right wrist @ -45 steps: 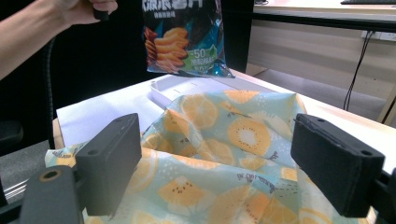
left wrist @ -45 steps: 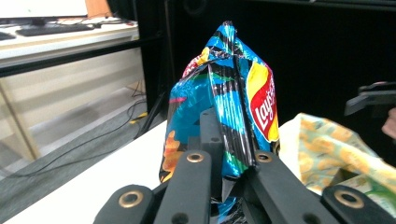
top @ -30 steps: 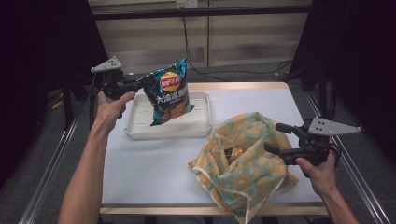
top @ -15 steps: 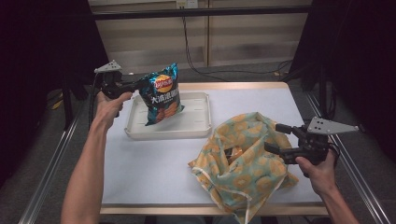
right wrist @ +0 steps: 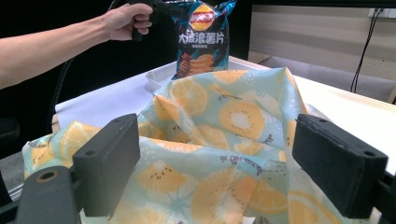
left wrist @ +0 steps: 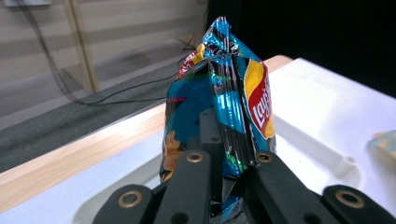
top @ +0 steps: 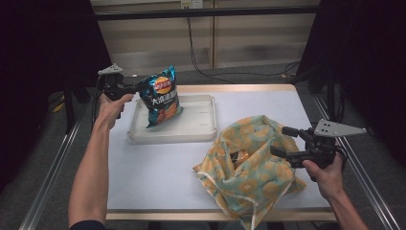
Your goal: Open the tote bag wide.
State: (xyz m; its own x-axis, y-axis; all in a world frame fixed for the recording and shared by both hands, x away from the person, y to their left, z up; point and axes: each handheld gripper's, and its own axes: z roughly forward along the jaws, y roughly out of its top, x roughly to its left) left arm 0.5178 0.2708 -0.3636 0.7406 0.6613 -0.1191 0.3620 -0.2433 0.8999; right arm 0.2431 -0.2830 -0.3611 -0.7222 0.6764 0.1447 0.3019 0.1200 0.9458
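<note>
Currently the chip bag (top: 162, 98) hangs upright over the white tray (top: 201, 129), clamped at its upper left edge by the left claw (top: 141, 86). Bottom corner of the bag is low over the tray's left half; can't tell whether it touches the tray floor. In the left gripper view the two black jaws are pinched together on the crinkled foil of the bag (left wrist: 219, 93), with the tray (left wrist: 327, 158) below and behind it. Bag is blue-teal with a red and yellow logo near the top and chips printed lower down.

Tray sits on the far left part of the white-covered bench (top: 158, 177), long side running left to right.

Right of the tray, near the front edge, lies the citrus-print cloth bag (top: 251, 167), rumpled, mouth facing up, something orange visible inside. A drawstring (top: 256, 211) trails off the front of the bench.

Right claw (top: 282, 142) is level at the cloth bag's right side, jaws apart, nothing pinched. In the right gripper view both pads (right wrist: 109, 163) stand wide with the cloth (right wrist: 219, 140) between and beyond them, not pressed.
</note>
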